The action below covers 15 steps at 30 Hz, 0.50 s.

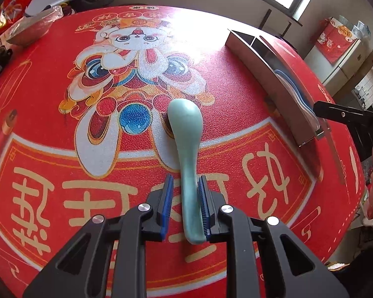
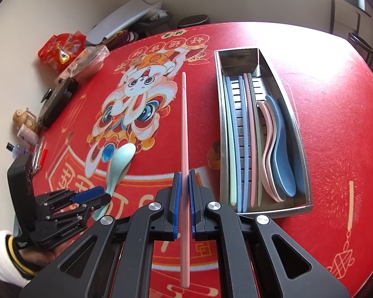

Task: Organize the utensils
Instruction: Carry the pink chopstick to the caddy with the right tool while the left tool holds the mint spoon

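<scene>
- The pale green spoon [image 1: 186,134] lies between the blue pads of the left gripper [image 1: 185,188], its handle running back between the jaws and its bowl pointing forward, away from the claw, over the red tablecloth [image 1: 236,114].
- The left jaws stand narrow, closed on the spoon's handle; the handle sits against the right-hand pad, while a thin gap shows on the other side.
- The pink chopstick [image 2: 184,129] is clamped between the pads of the right gripper [image 2: 184,181]. It sticks out far ahead of the fingertips and also back past them.
- The right jaws are pressed tight on the chopstick, with no gap at either pad.
- The metal utensil tray [image 2: 221,134] sits just right of the chopstick on the cloth. It holds green, blue and pink chopsticks lengthwise, plus a pink spoon [image 2: 268,149] and a blue spoon [image 2: 282,154] nested along its right side.
- A white sleeve with a striped cuff [image 2: 5,253] shows behind the left gripper.
</scene>
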Available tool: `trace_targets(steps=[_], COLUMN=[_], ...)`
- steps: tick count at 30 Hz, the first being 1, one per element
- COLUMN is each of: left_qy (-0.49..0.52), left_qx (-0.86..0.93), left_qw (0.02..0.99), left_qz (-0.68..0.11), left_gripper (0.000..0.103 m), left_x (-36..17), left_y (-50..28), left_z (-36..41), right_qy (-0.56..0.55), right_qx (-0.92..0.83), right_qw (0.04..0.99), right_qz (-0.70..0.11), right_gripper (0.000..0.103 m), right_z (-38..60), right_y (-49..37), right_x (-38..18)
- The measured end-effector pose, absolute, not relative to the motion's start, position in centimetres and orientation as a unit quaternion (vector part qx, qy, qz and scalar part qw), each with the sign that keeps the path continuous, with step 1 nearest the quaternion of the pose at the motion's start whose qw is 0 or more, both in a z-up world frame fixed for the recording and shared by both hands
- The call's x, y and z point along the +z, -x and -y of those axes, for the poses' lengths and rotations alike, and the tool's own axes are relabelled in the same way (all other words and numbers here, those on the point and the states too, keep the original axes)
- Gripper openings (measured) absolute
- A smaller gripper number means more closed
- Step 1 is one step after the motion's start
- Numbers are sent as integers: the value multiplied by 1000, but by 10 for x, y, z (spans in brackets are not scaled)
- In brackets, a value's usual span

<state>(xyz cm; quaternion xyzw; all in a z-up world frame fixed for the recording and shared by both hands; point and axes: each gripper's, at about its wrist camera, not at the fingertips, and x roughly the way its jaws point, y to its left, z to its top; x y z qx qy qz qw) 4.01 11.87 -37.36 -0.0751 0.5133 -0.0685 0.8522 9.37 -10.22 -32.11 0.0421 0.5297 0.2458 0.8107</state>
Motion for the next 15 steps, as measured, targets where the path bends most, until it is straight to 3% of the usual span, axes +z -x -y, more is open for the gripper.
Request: trace_targets(steps=[5, 6, 15], left_qy=[66, 69, 80], left_qx=[-65, -60, -65], left_qw=[852, 853, 864], left_qz=[-515, -515, -492], left_gripper=[19, 14, 13], left_x=[-374, -374, -358], left_y=[-35, -34, -30], left_z=[-113, -114, -105], right_qy=[-45, -45, -36], right_qx=[250, 252, 269], right_qw=[809, 809, 806], right_qz=[-529, -530, -526], right_gripper=[6, 6, 6], right_z=[105, 104, 102], right_y=[-95, -96, -103], right_x=[-321, -321, -318])
